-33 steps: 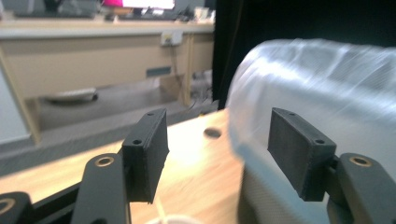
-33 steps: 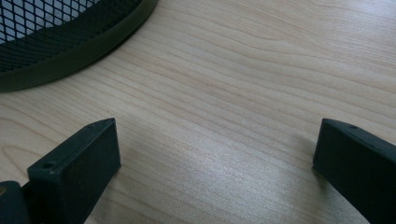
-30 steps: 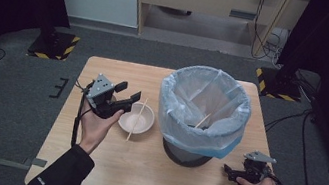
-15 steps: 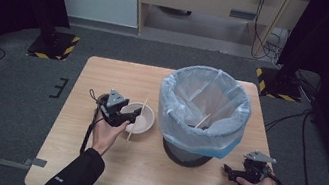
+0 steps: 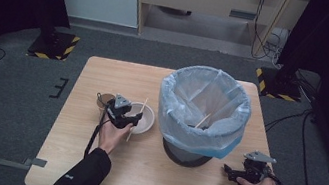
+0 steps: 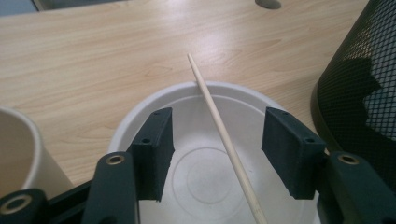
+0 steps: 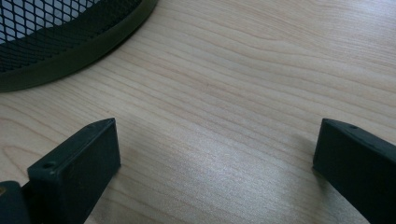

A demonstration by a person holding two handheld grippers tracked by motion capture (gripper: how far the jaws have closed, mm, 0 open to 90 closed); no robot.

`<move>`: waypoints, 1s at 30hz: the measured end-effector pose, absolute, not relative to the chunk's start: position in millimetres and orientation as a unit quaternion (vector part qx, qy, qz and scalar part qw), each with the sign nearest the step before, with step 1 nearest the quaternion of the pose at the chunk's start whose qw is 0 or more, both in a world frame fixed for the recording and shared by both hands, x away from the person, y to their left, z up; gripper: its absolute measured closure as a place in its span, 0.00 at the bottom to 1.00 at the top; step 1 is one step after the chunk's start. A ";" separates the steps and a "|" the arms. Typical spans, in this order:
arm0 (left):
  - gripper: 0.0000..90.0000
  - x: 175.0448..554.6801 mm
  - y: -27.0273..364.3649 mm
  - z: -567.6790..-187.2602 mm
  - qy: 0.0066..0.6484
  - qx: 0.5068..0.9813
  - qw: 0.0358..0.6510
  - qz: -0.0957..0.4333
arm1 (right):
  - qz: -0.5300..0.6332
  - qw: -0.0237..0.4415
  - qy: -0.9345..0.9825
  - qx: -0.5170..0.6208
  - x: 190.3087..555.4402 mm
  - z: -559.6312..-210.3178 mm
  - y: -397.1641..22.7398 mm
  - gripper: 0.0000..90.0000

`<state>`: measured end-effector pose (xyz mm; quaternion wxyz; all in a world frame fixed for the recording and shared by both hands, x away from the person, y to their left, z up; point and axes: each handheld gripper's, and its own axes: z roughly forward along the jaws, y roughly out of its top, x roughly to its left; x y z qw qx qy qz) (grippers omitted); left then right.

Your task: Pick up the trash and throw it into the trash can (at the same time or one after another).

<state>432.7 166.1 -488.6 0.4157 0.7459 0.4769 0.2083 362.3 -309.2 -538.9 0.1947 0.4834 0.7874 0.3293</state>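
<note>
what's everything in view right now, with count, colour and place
table: 1, light wood, centre of the high view
bin: 1, black mesh, on the table's right half
bin liner: 1, pale blue, in the bin, folded over its rim
bowl: 1, white, left of the bin
chopstick: 1, pale wood, lying across the bowl
stick in bin: 1, pale wood, inside the liner
cup: 1, brownish, left of the bowl
left hand-held gripper: 1, black, open, straddling the chopstick over the bowl
right hand-held gripper: 1, black, open, low over the table right of the bin
</note>
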 end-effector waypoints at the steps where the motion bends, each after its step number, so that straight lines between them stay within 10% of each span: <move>1: 0.50 433.4 165.4 -489.8 0.477 0.747 0.414 0.207 | 0.329 0.195 0.787 0.483 362.3 -538.9 -309.2 0.01; 30: 0.95 439.5 167.8 -498.6 0.504 0.752 0.393 0.162 | 0.329 0.195 0.787 0.484 362.3 -538.9 -309.2 0.01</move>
